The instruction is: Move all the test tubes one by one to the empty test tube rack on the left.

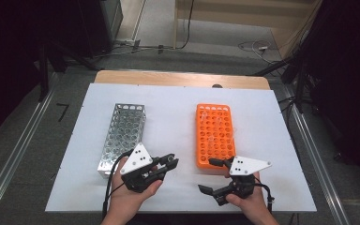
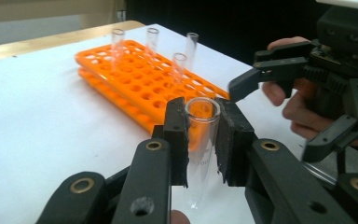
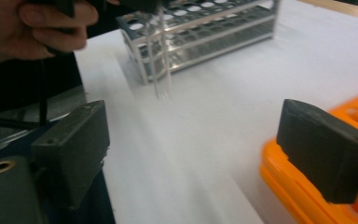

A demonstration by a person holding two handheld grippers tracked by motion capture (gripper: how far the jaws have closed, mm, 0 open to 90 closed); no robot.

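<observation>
So the left gripper (image 2: 201,140) has its jaws clamped tight around a clear glass test tube (image 2: 200,144), which sits upright between the pads with its open rim poking out just above them, low in the middle of the left gripper view. From the high view that same left gripper (image 1: 166,164) is down in the lower left-center of the frame, just right of the near end of the metal rack (image 1: 124,136). The right gripper (image 1: 213,176) is at the lower right of the high view, and its jaws are spread wide with nothing between them, one jaw tip right by the near edge of the orange rack (image 1: 214,136). In the right gripper view both pads sit far apart at the frame's left and right edges, with bare white surface (image 3: 205,140) between them and the tube (image 3: 161,60) hanging blurry at the upper left, in front of the metal rack (image 3: 205,32). The orange rack (image 2: 144,79) also holds four more tubes (image 2: 151,39) standing upright in its holes, upper center of the left gripper view.
</observation>
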